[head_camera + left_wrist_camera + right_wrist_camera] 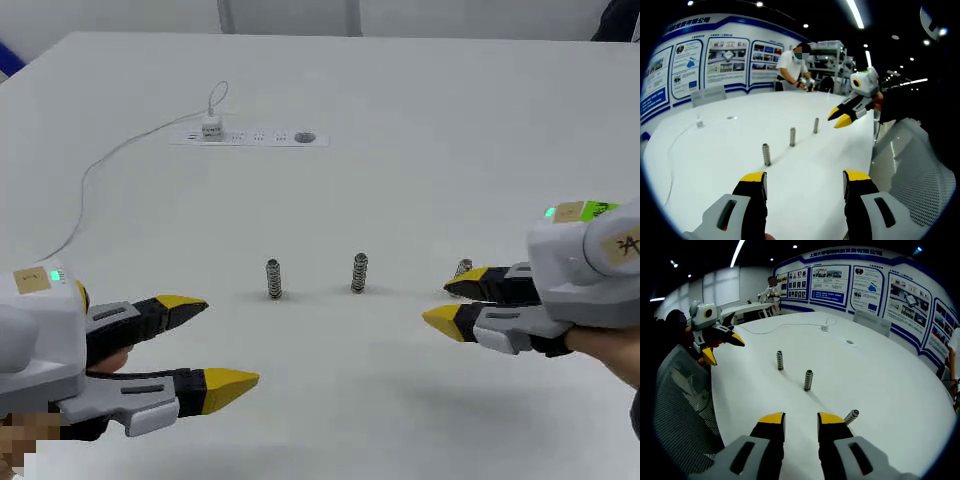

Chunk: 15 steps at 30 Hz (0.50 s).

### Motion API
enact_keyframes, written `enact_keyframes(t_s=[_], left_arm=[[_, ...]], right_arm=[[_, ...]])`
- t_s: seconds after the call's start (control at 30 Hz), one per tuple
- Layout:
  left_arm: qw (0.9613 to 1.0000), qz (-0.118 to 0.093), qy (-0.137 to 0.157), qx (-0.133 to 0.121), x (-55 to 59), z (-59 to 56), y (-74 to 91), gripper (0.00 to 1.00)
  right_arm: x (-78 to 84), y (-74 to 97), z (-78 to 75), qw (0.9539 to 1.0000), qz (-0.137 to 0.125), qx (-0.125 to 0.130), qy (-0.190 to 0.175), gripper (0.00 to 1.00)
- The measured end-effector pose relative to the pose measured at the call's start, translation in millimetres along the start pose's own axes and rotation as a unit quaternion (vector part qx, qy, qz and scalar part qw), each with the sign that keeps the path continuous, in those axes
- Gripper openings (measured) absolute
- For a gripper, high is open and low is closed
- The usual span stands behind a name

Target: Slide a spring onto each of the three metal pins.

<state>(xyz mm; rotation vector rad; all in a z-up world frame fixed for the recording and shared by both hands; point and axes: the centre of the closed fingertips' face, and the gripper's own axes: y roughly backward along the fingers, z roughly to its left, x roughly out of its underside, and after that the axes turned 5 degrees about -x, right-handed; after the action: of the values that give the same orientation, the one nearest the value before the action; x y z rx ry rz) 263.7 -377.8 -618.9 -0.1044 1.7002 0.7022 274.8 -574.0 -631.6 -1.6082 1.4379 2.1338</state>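
The left gripper [215,342], grey with yellow-tipped black jaws, hung spread and empty, left of the middle steel pin [360,272]. That pin, the left pin [274,279] and the right pin [463,268] each already carried a coiled steel spring [808,380]. The right gripper [444,300], parted on nothing, sat just beside the right pin. Seemingly the last step, needing only withdrawal. Lettering on the blue wall posters [715,55] was unreadable.

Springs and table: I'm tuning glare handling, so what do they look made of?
Springs: likely bare steel wire, judging by the grey coils with bright glints. Table: smooth white top, perhaps laminate or paint; a faint sheen suggests semi-gloss, but the material is uncertain.
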Motion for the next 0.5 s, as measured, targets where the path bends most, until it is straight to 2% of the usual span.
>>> enact_keyframes(t_s=[0.23,0.5], left_arm=[[1.0,0.003,0.0,0.005,-0.9,0.5,-5.4,0.63],[0.9999,0.004,-0.001,0.01,-2.1,-0.7,-10.1,0.63]], right_arm=[[16.3,15.9,-13.1,0.9998,-0.005,0.013,-0.016,0.29],[26.8,31.0,-19.6,0.9993,-0.017,0.021,-0.026,0.33]])
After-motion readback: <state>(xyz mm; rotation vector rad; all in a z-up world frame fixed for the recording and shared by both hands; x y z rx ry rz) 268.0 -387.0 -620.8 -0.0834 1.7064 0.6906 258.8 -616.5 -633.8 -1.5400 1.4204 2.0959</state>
